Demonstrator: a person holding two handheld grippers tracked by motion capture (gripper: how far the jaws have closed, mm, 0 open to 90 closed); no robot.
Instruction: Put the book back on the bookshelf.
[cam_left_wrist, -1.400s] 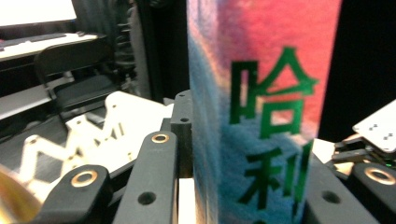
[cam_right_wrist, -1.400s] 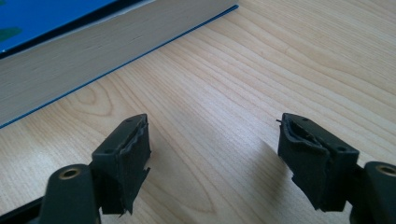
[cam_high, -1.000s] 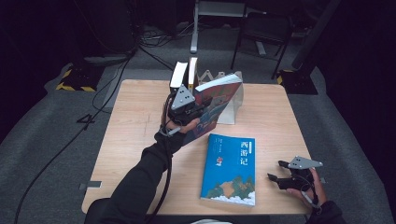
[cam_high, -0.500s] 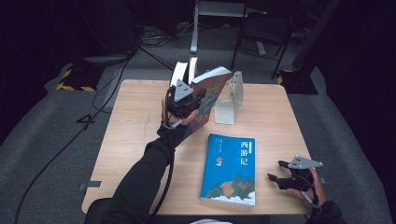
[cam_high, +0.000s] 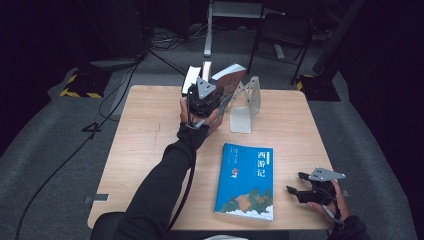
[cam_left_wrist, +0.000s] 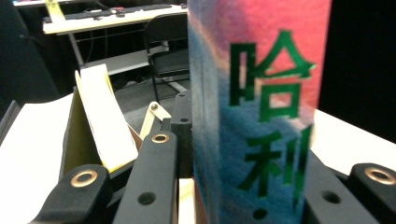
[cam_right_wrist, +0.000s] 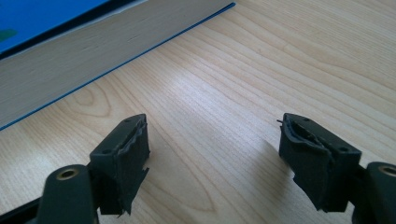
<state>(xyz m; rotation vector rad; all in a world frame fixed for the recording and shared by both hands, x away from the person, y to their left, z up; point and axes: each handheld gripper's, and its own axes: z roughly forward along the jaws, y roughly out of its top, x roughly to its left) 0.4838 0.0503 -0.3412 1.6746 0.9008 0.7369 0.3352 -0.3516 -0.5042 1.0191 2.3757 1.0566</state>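
Now we are lifting the red book (cam_high: 229, 82) clamped in our left gripper (cam_high: 202, 95) at upper centre, likely standing it beside the bookend (cam_high: 246, 106); our right gripper (cam_high: 306, 191) is resting wide open and empty, lower right.

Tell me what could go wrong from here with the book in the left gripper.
The left gripper holds the red book aloft and tilted, clamped near one edge, so it might slip or swing. The bookend stands close beside it; a careless move might knock it over.

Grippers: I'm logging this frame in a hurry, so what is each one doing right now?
Left gripper: shut on the red and blue book, held up off the table.
Right gripper: open, empty, low over the table beside the blue book.
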